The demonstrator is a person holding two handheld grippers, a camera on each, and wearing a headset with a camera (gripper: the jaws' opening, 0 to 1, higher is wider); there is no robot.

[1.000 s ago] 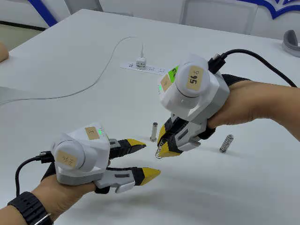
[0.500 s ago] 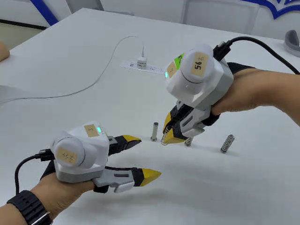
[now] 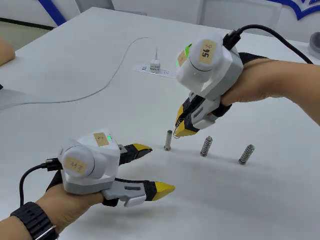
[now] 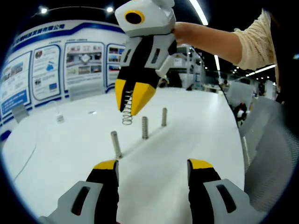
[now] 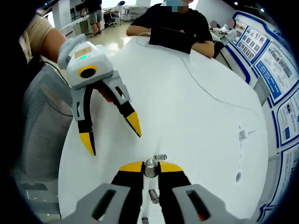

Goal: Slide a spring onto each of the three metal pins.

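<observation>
Three metal pins stand in a row on the white table [image 3: 90,65]. The leftmost pin [image 3: 168,140] is bare. The middle pin [image 3: 206,146] and the right pin [image 3: 246,154] each wear a spring. My right gripper [image 3: 181,131] is shut on a third spring [image 3: 176,133], held slightly above and beside the bare pin's top. In the right gripper view that spring [image 5: 150,168] sits between the yellow tips, with the bare pin [image 5: 160,157] just beyond. My left gripper [image 3: 154,168] hovers open and empty, nearer me. The left gripper view shows the hanging spring [image 4: 126,109] and the bare pin [image 4: 115,143].
A white power strip [image 3: 156,69] with a plugged adapter lies behind the pins, its thin cable [image 3: 110,80] curving left across the table. A person [image 5: 173,28] sits at the table's far end in the right gripper view.
My right gripper has lifted the spring from low near the table up and over to the bare pin's top. The middle sprung pin has come out from behind it. The left gripper stays open.
</observation>
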